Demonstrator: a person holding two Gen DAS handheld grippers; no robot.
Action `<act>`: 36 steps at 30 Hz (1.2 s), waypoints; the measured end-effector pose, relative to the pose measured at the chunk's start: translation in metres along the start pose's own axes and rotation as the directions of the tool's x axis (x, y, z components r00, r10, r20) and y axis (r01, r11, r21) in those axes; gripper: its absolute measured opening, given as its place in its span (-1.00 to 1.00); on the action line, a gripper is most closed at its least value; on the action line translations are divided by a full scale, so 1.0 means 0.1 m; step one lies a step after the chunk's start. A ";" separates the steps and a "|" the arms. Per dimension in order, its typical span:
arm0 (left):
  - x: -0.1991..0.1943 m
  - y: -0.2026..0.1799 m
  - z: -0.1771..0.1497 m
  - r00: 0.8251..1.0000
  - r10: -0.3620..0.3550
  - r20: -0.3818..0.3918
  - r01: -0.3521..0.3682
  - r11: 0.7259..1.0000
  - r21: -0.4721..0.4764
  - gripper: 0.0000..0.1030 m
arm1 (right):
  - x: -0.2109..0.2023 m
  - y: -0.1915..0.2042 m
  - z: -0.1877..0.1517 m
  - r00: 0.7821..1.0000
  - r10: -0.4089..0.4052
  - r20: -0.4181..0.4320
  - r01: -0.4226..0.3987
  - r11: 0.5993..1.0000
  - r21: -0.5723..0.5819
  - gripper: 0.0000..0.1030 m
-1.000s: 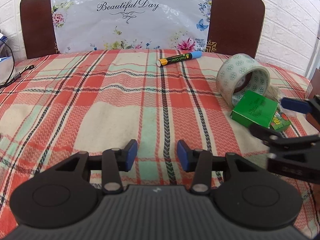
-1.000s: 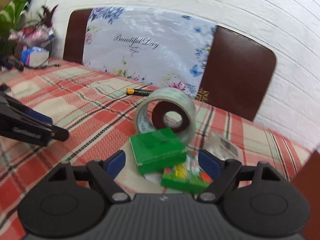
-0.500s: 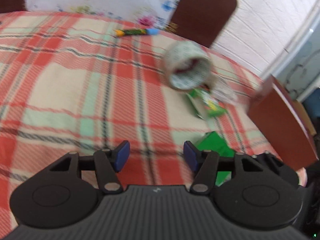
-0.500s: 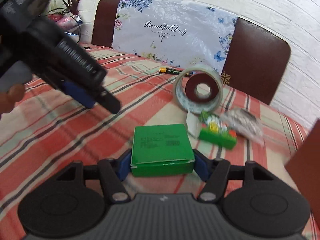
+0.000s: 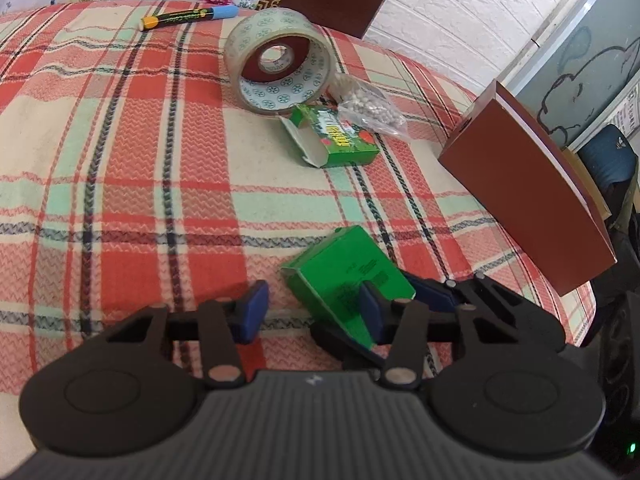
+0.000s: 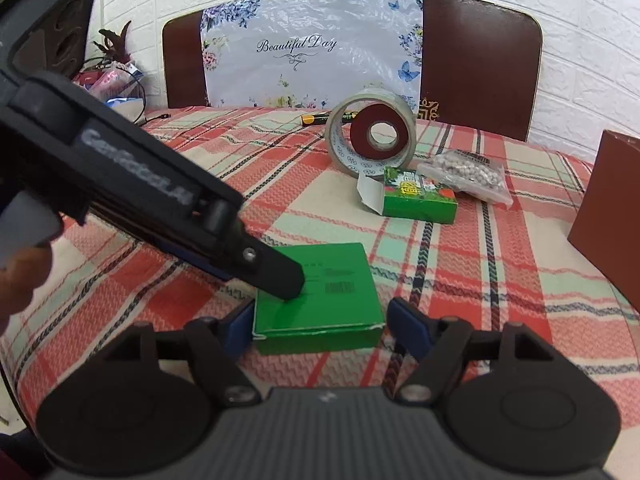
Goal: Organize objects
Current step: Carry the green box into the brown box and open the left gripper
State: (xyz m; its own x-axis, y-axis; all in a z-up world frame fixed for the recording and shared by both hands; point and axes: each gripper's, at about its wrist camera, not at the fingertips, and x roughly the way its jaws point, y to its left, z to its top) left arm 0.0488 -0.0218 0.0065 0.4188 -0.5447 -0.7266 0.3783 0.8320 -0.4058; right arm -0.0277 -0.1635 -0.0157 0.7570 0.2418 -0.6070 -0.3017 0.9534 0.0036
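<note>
A plain green box [image 6: 316, 296] lies on the plaid cloth between the open jaws of my right gripper [image 6: 320, 326]. The left pad is close to its side; the right pad stands apart from it. In the left wrist view the box [image 5: 340, 276] sits by my left gripper's right finger, with my right gripper's fingers [image 5: 428, 292] around it. My left gripper [image 5: 310, 312] is open and empty; one finger [image 6: 276, 272] rests over the box top. A tape roll [image 6: 374, 136], a printed green carton [image 6: 418, 196], a bead bag [image 6: 468, 174] and a marker [image 5: 188, 18] lie beyond.
A brown box [image 5: 528, 196] stands at the right edge of the cloth-covered table [image 5: 120, 160]. A chair back with a floral "Beautiful Day" cover [image 6: 312, 52] is behind the table. Cables and clutter [image 6: 116, 76] lie at the far left.
My right gripper, shut on the green box half a second ago, has opened with the box lying on the cloth. My left gripper has swung right and down, its finger now over the box.
</note>
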 end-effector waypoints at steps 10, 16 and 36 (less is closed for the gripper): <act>0.03 -0.74 0.26 0.999 -0.034 0.018 0.030 0.986 0.162 -0.27 | -0.28 -0.27 -0.01 0.987 -0.114 0.114 0.106 0.992 0.074 0.20; 0.23 -1.28 0.44 0.997 -0.074 0.011 0.069 0.959 0.275 -0.27 | -0.50 -0.68 -0.02 0.962 -0.220 0.163 0.193 0.967 0.164 0.20; 0.92 -2.73 0.92 0.968 -0.244 0.060 0.175 0.826 0.536 -0.27 | -1.07 -2.08 0.10 0.765 -0.594 0.248 0.494 0.788 0.367 0.21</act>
State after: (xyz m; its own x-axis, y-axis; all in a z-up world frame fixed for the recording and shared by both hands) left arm 0.0597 -0.3087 0.1012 0.3629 -0.7364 -0.5710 0.8281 0.5358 -0.1648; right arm -0.0397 -0.3852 0.0564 0.9020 -0.3370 -0.2699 0.3486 0.9373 -0.0052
